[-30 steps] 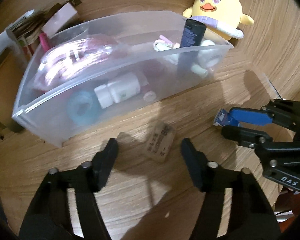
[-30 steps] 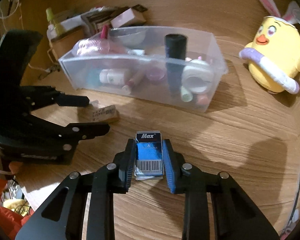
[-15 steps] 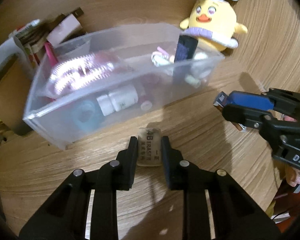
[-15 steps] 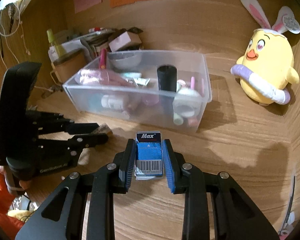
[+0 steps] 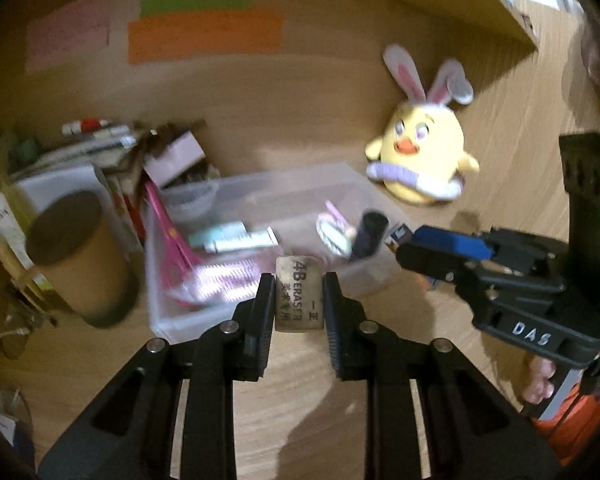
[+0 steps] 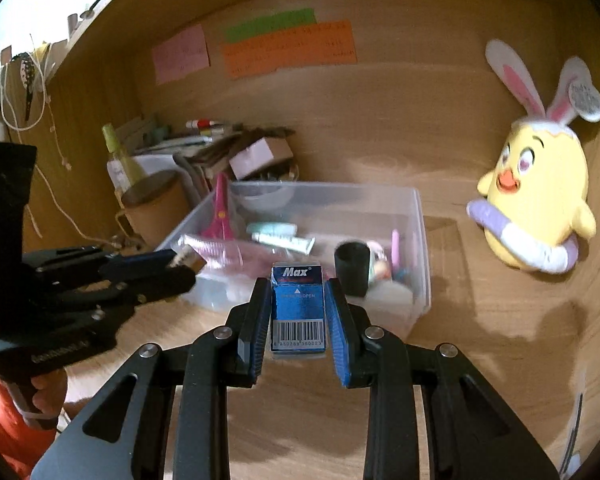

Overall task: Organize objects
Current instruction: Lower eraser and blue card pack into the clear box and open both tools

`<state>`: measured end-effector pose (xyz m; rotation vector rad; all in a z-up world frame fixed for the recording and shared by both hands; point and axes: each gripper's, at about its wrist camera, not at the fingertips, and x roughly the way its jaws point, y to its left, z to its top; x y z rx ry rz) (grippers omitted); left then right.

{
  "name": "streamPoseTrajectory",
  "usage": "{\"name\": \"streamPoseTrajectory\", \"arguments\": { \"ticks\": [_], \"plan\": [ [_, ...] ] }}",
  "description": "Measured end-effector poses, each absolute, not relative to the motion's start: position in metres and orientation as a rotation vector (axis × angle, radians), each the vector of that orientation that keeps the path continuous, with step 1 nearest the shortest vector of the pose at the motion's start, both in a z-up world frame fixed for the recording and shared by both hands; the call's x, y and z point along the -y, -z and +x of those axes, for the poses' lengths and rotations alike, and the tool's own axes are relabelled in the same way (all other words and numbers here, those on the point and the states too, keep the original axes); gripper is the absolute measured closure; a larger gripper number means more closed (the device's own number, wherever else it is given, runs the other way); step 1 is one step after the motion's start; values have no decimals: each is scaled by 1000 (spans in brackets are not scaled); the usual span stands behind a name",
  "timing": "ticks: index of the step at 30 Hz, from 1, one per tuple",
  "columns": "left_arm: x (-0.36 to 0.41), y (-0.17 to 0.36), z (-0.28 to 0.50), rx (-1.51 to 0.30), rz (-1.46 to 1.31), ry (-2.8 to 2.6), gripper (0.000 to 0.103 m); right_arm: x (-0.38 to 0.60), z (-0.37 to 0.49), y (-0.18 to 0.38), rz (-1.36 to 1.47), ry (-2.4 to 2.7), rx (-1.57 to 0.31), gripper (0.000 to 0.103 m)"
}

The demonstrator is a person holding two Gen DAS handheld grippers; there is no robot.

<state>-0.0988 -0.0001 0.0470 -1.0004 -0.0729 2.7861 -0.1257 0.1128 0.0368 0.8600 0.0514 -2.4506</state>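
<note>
The left gripper (image 5: 299,300) squeezes a tan eraser (image 5: 299,295) between its nearly closed jaws. The right gripper (image 6: 298,312) pinches a blue box (image 6: 297,310) the same way. Both are up off the desk (image 6: 480,320). Just past them sits the clear bin (image 6: 420,240) full of small things. Farther back sits a yellow chick toy (image 6: 536,200).

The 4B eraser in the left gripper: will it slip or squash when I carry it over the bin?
The 4B eraser looks like a small flat-sided block, so the left gripper pads probably seat squarely and it should not roll. It shows no visible bulge under the squeeze, so likely firm enough. It is probably light; its paper sleeve might slide a little.
</note>
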Motion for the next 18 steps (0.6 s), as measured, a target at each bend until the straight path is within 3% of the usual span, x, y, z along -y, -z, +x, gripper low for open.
{"name": "streamPoseTrajectory", "arguments": {
  "ticks": [10, 18],
  "plan": [
    [24, -68, -125, 130, -990, -2810, 80, -98, -138, -69, 745, 2490, -73, 78],
    [34, -57, -157, 127, -1053, -2828, 80, -75, -167, -44, 856, 2462, -104, 78]
  ]
}}
